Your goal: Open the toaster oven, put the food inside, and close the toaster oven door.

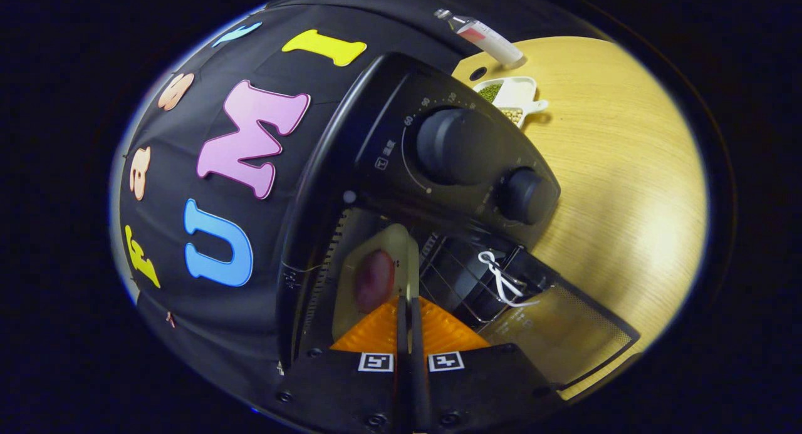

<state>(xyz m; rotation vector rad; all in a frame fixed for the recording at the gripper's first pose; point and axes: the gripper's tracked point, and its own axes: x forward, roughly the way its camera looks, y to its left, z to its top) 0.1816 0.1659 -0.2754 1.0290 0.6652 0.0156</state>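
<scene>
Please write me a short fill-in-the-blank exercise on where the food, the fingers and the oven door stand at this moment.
1. The toaster oven door is ____.
2. The gripper has its fingers closed on the edge of a ____ carrying the food.
3. The plate sits ____ the oven's cavity.
4. The oven's control panel carries ____ round knobs, the larger beside the smaller.

Missing words: open; plate; inside; two
</scene>
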